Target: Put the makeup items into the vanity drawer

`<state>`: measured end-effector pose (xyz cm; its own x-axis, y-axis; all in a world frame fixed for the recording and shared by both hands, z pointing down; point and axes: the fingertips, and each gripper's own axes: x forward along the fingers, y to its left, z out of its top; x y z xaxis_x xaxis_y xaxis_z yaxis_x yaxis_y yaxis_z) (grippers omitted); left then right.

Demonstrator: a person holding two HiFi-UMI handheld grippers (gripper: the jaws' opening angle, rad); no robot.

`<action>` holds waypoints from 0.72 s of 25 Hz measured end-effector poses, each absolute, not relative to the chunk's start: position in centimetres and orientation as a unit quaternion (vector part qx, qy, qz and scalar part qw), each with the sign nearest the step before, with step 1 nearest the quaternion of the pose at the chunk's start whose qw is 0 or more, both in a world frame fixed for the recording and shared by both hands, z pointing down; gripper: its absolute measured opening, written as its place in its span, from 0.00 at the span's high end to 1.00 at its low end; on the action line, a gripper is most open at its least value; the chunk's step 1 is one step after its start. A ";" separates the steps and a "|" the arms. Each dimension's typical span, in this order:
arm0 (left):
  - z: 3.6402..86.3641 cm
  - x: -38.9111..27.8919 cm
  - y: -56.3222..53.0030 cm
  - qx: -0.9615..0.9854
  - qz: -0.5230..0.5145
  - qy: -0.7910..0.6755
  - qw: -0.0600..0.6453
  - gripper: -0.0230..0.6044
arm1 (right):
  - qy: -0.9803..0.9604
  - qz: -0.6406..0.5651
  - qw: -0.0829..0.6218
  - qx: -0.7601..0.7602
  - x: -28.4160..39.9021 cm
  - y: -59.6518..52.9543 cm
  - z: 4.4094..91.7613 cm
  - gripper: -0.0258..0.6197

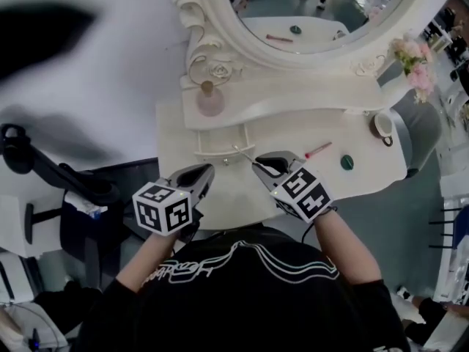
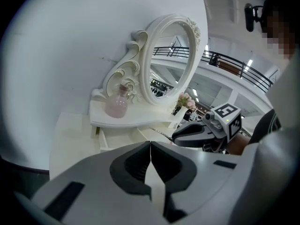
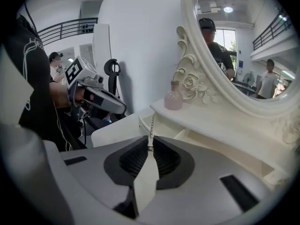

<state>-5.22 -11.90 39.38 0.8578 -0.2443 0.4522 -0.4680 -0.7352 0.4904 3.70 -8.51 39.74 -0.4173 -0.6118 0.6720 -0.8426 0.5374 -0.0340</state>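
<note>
In the head view my right gripper [image 1: 255, 164] is shut on a thin silver makeup stick [image 1: 243, 155], whose tip points at the open vanity drawer [image 1: 216, 153]. The right gripper view shows that stick [image 3: 152, 125] standing up from between the closed jaws [image 3: 151, 143]. My left gripper [image 1: 210, 169] hovers just left of it, shut and empty [image 2: 150, 145]. On the tabletop to the right lie a pink-red pencil [image 1: 317, 150] and a small round green item [image 1: 347, 163].
A pink perfume bottle [image 1: 210, 100] stands on the shelf above the drawer, below the oval mirror [image 1: 293, 20]. A cup [image 1: 382, 125] and pink flowers [image 1: 414, 61] are at the right end. A dark chair [image 1: 44, 167] stands left of the vanity.
</note>
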 end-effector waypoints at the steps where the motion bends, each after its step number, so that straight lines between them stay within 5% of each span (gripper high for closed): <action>1: 39.2 -5.2 -12.0 0.912 0.179 -0.202 0.308 0.93 | -0.825 0.180 0.313 0.435 3.8 -8.9 39.6 0.87; 18: 40.7 -7.1 -14.7 0.874 0.138 -0.318 0.340 0.93 | -0.865 0.151 0.384 0.287 2.3 -16.0 43.9 0.87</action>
